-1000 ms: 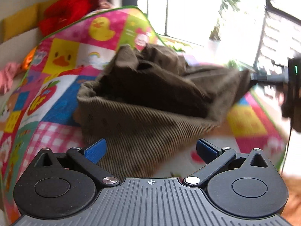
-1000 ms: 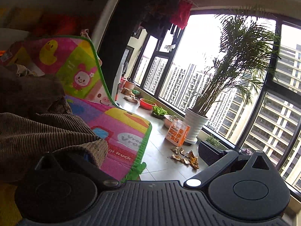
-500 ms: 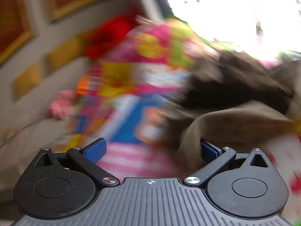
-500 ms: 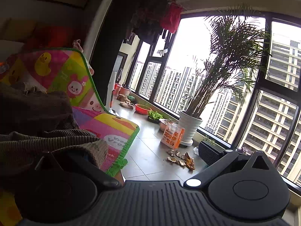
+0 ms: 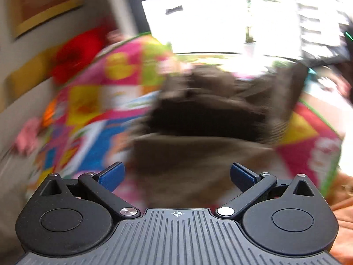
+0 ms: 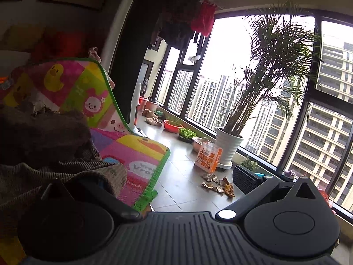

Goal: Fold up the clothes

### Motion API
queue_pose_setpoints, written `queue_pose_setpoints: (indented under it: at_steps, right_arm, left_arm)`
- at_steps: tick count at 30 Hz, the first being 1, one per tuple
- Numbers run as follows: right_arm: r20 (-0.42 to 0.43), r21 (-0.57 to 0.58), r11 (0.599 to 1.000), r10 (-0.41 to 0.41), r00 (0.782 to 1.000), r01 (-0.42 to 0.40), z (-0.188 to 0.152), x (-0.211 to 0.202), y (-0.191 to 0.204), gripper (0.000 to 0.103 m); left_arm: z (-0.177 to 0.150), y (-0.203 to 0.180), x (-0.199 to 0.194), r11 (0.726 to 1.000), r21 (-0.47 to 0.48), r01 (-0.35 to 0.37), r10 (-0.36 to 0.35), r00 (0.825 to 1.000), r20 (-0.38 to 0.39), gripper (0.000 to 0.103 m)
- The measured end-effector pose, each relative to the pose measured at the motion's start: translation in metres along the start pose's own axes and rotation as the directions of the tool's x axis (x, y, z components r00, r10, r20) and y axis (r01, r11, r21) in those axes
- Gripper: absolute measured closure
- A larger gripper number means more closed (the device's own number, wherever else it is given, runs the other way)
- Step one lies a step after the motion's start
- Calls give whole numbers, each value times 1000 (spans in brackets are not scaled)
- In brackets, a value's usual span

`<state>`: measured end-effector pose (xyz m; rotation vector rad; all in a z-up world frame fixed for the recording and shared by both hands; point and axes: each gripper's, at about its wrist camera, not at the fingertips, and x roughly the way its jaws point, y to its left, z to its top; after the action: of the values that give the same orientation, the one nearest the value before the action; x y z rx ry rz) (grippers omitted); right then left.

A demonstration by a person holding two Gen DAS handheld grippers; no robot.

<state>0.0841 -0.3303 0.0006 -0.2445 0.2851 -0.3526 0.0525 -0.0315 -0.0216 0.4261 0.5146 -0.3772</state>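
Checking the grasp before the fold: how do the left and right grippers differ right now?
Left gripper has jaws wide apart, both blue pads bare; right gripper has one side buried under the brown corduroy garment. Left view is motion-blurred; right view is sharp. Both are at the garment.

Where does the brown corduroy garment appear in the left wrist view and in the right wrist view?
Left wrist view: the brown corduroy garment fills the centre, blurred, ahead of the open left gripper.
Right wrist view: it lies at the left edge, draped over the gripper's left finger.
Shared landmark: the colourful play mat with a yellow duck, under the garment.
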Motion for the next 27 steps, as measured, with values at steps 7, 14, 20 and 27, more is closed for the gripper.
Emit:
queue_pose_setpoints:
  at_steps: [7, 14, 20, 27]
  right_arm:
    - [71, 43, 998, 44, 997, -47, 47, 11, 8, 0]
    - [63, 35, 999, 25, 998, -28, 36, 12, -3, 0]
    - [5, 38, 999, 7, 1000, -7, 12, 18, -8, 0]
    - [-4, 43, 997, 61, 998, -60, 9, -3, -20, 0]
  left_arm:
    - [33, -110, 67, 955, 289, -73, 44, 993, 107, 0]
    - [22, -52, 76, 923, 148, -355, 336, 931, 144, 0]
    - [-25, 10, 72, 869, 139, -475, 480, 877, -6, 0]
    - [-32, 65, 2, 793, 29, -609, 609, 793, -13, 0]
